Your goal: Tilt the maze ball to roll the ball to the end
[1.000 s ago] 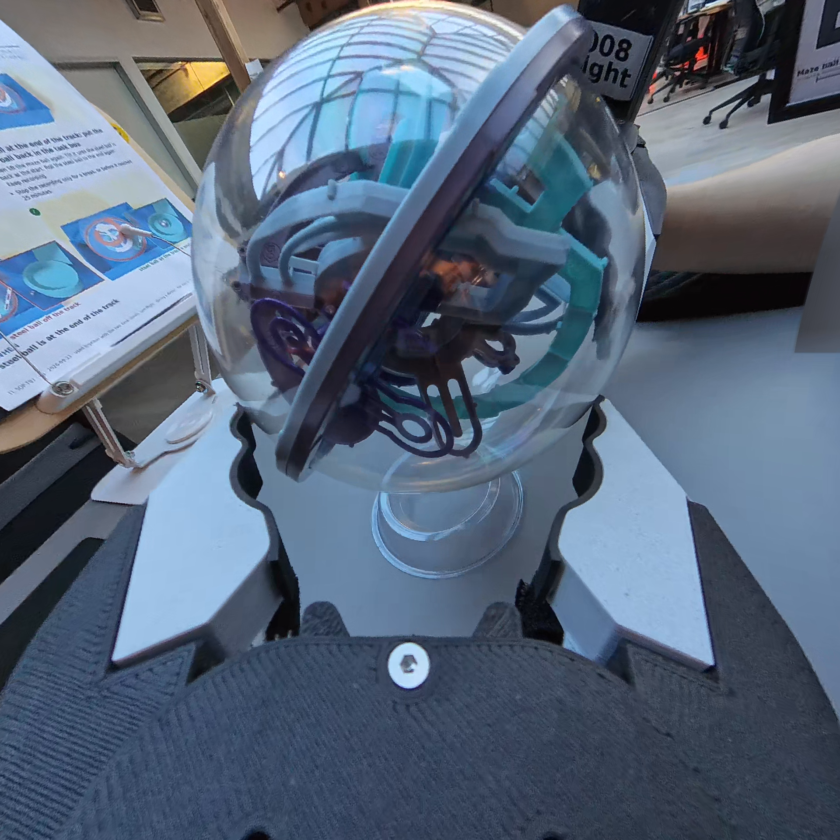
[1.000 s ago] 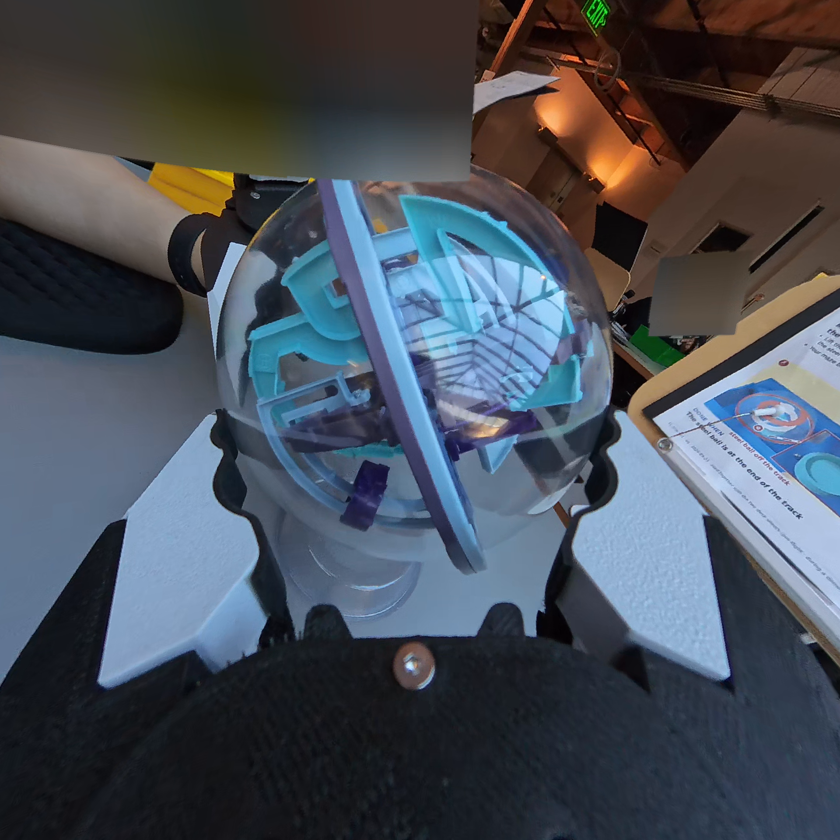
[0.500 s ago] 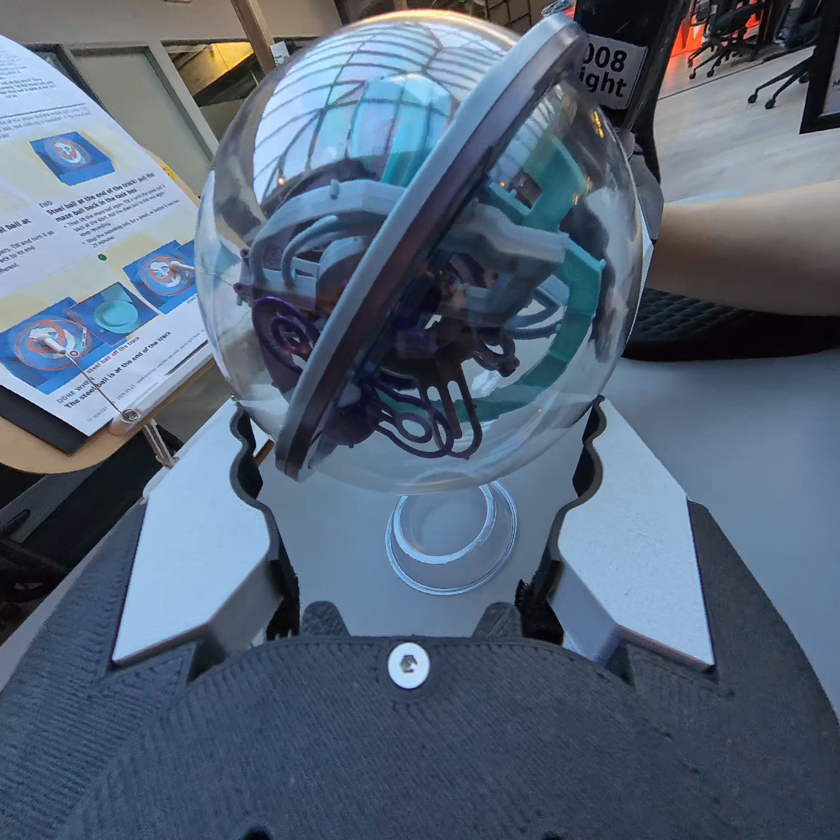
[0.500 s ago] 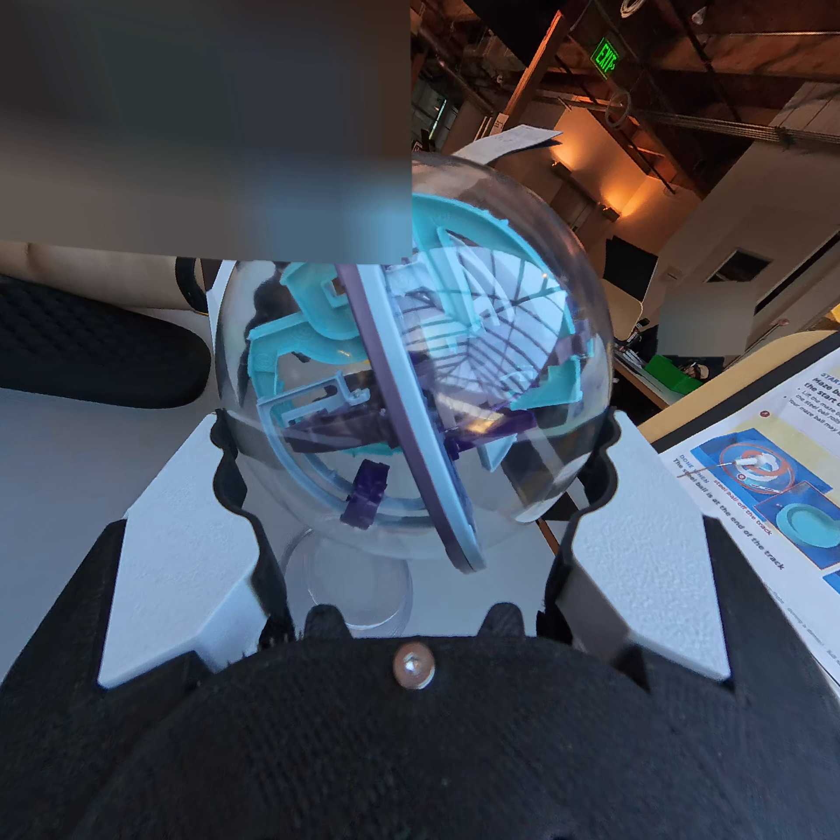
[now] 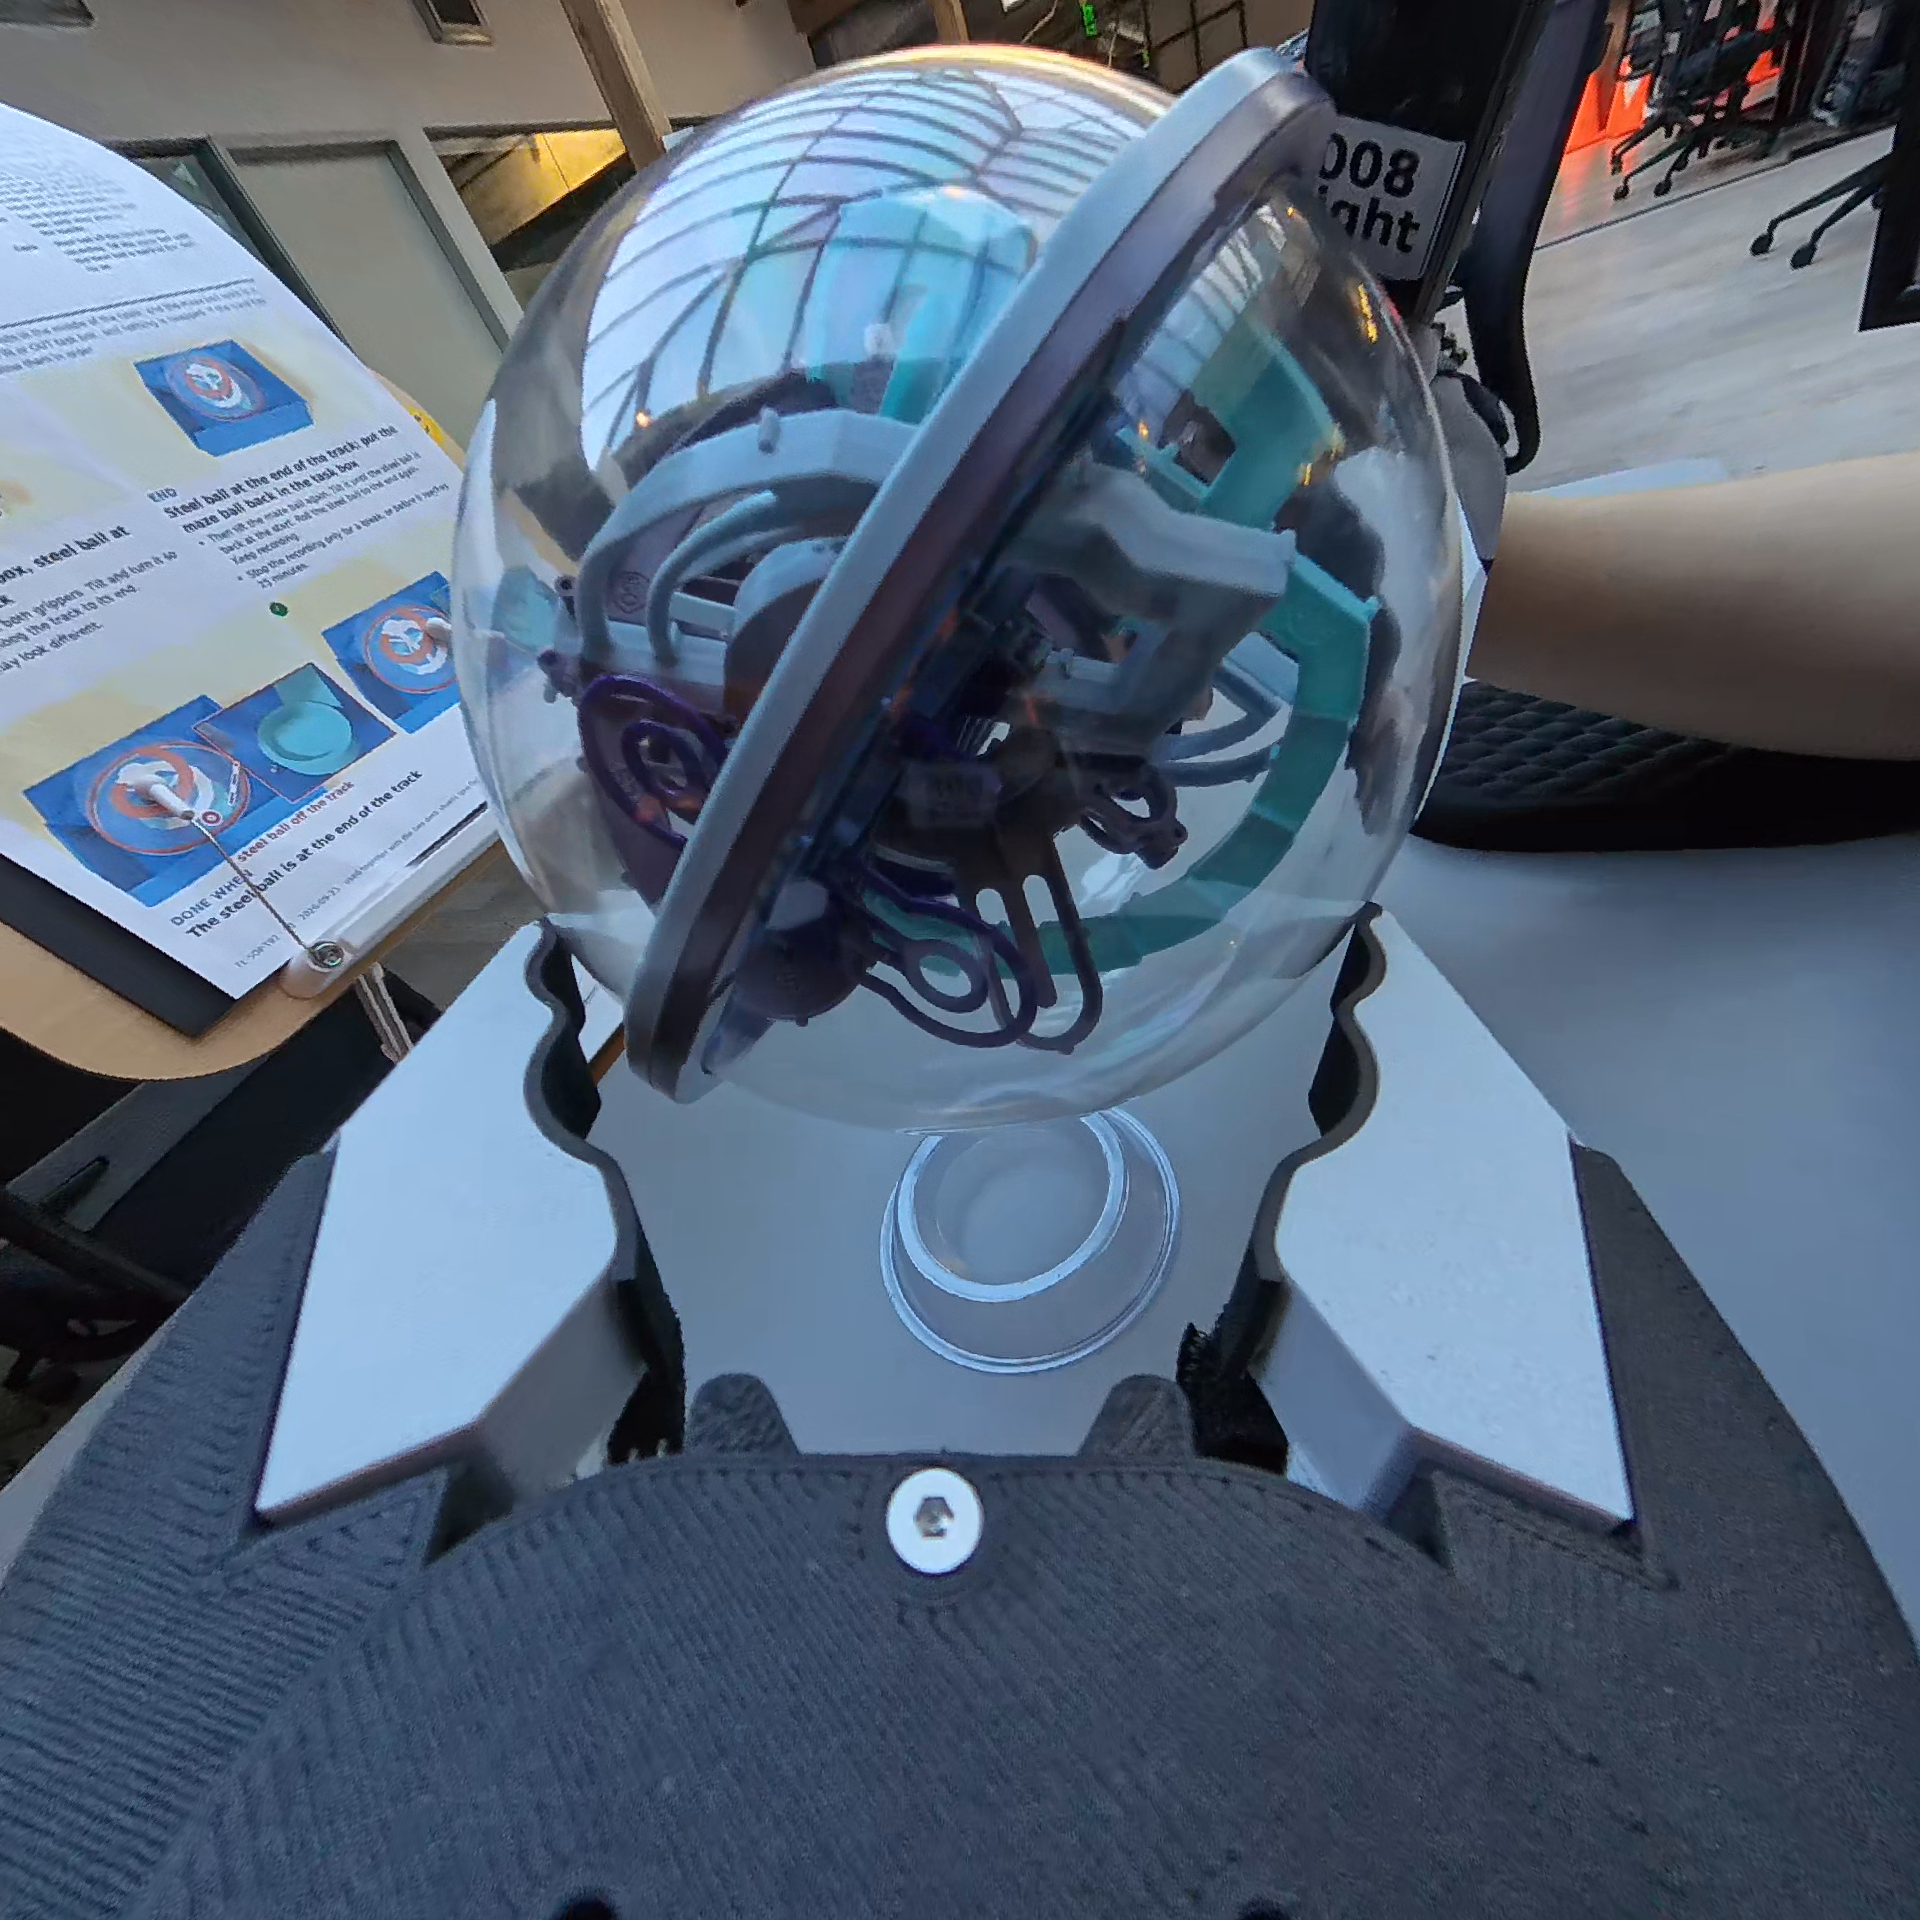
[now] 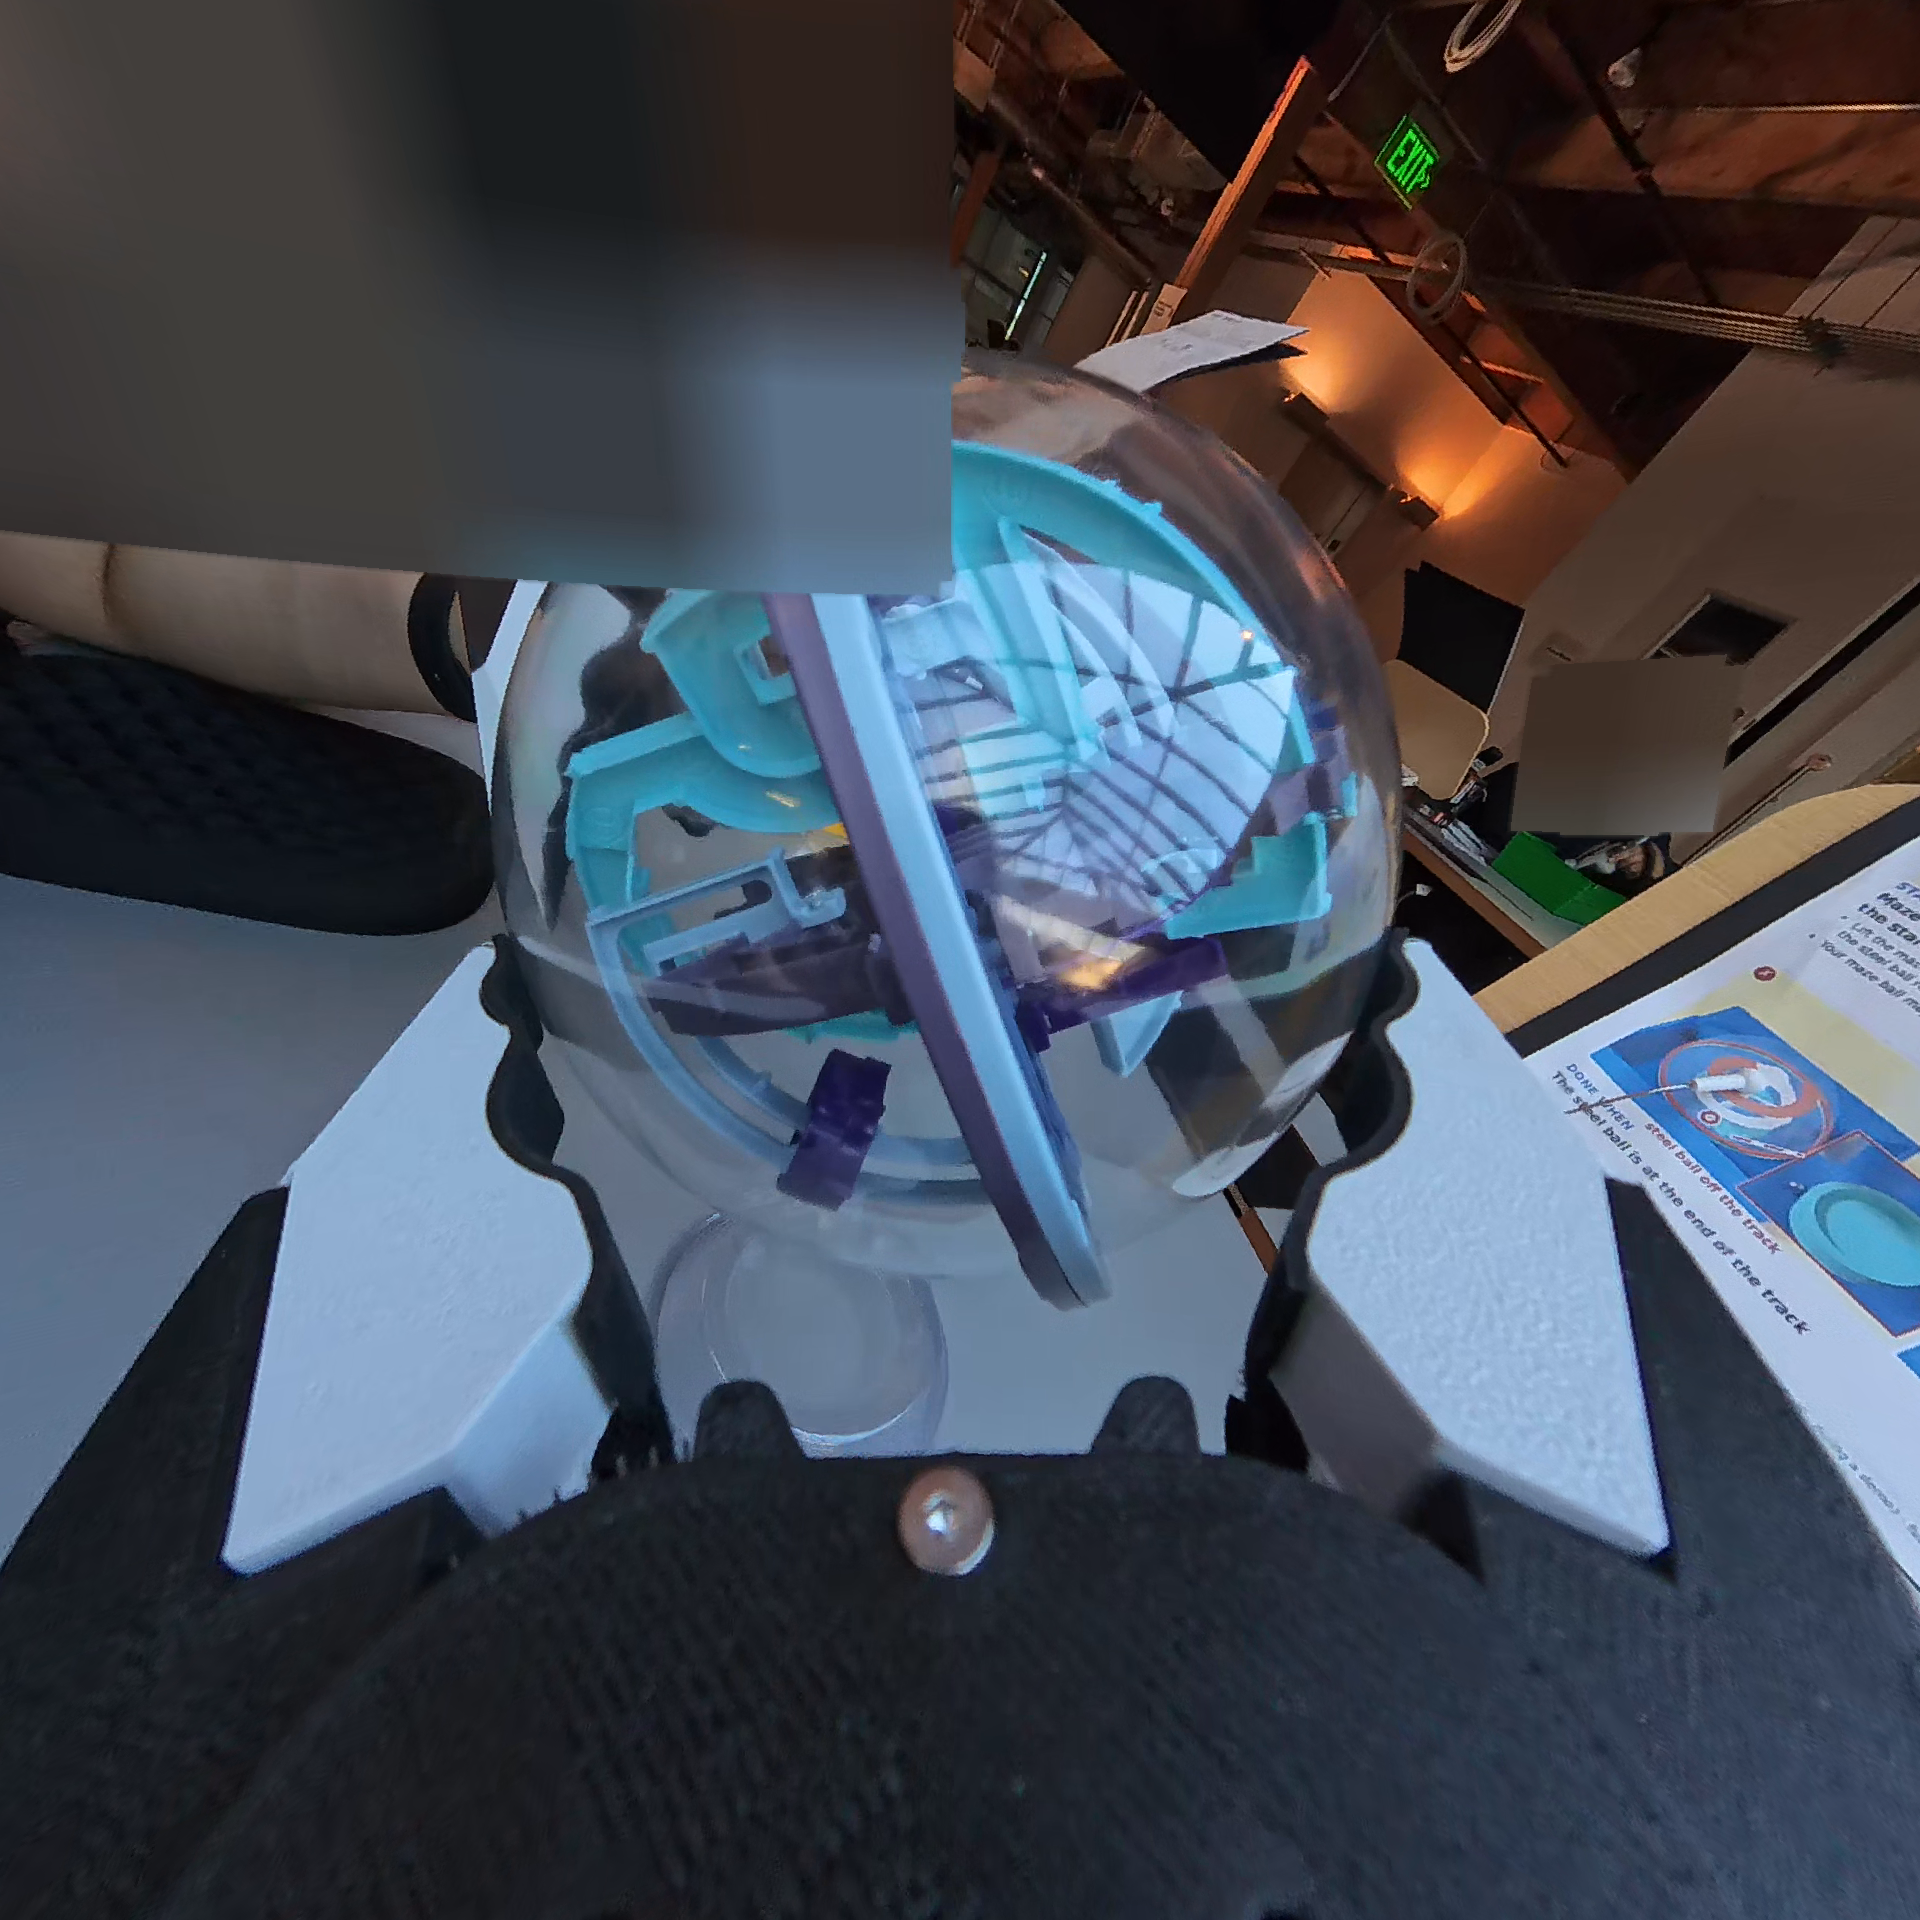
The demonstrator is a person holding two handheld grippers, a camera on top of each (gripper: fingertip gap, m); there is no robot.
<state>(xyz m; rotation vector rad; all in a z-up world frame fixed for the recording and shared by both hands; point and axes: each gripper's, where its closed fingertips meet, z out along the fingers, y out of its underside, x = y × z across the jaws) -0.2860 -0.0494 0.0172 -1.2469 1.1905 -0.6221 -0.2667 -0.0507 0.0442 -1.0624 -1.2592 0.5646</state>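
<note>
The maze ball (image 5: pixel 935 582) is a clear sphere with a grey equator ring and teal, grey and purple tracks inside. It is held in the air above its clear ring stand (image 5: pixel 1029 1247). My left gripper (image 5: pixel 956 966) is shut on its lower sides. My right gripper (image 6: pixel 951 987) grips the same maze ball (image 6: pixel 935 914) from the opposite side, above the ring stand (image 6: pixel 800 1340). The equator ring stands tilted in both views. I cannot make out the small steel ball inside. The right gripper's black body (image 5: pixel 1392 187) shows behind the sphere.
An instruction sheet on a wooden stand (image 5: pixel 208 623) is to the left in the left wrist view and to the right in the right wrist view (image 6: pixel 1766 1091). A person's forearm (image 5: pixel 1714 603) rests on a black cushion (image 5: pixel 1662 779). The grey tabletop (image 5: pixel 1714 1039) lies below.
Both grippers have lifted and swung the maze ball together. The ring stand now sits lower and more apart from the sphere, and the background has shifted. Both grips are unchanged.
</note>
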